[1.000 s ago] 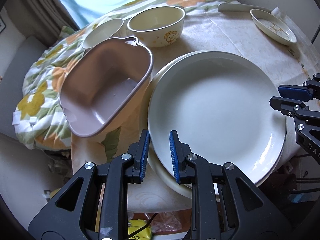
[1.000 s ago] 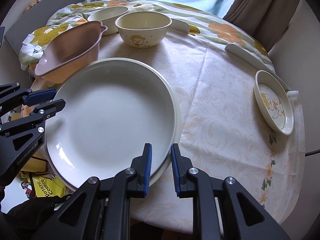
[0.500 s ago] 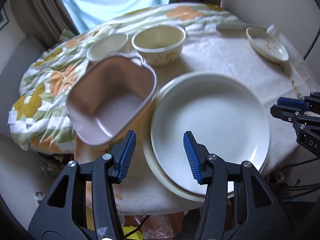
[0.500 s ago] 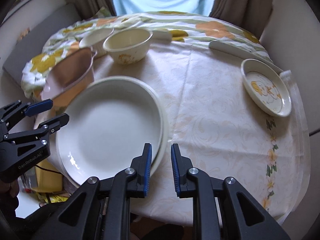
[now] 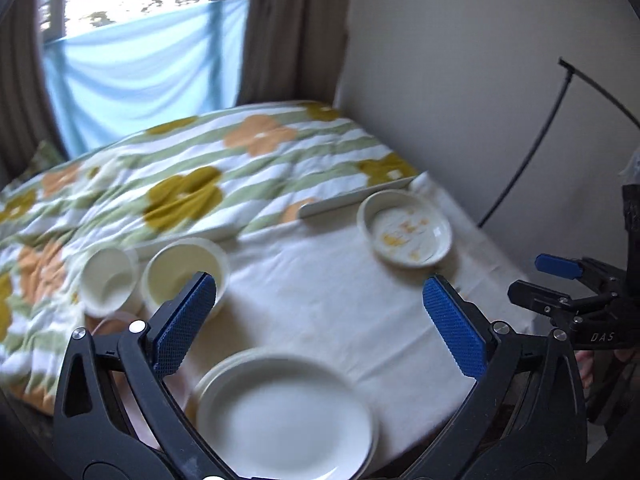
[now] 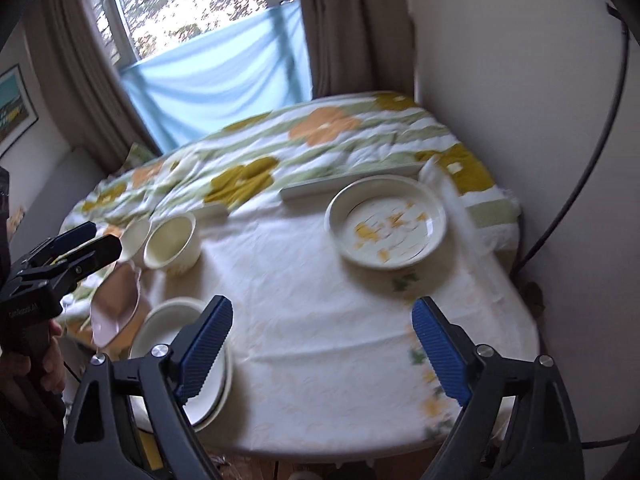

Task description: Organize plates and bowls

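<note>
Two stacked white plates (image 5: pixel 284 416) lie at the table's near edge, below my left gripper (image 5: pixel 320 328). Its jaws are opening wide with nothing between them. My right gripper (image 6: pixel 322 348) hangs above the bare cloth, its jaws opening too, nothing between them. The plate stack (image 6: pixel 168 320) shows partly behind its left finger. A cream bowl (image 5: pixel 184 272) and a small white bowl (image 5: pixel 108 276) stand side by side at the left. A pink dish (image 6: pixel 116 304) lies tilted next to the plates. A patterned small plate (image 6: pixel 386 222) sits far right.
A flowered quilt (image 5: pixel 180 196) covers the table's far half, with a white strip (image 6: pixel 340 186) along its edge. A wall and a black cable (image 6: pixel 576 184) close the right side. A hand (image 6: pixel 40 368) holds the left gripper (image 6: pixel 92 242); the right gripper (image 5: pixel 536 280) shows at the right.
Both grippers were nearly shut at the big plate's near rim. Both now stand wide apart and have lifted away, with both views tilted up toward the far table.
</note>
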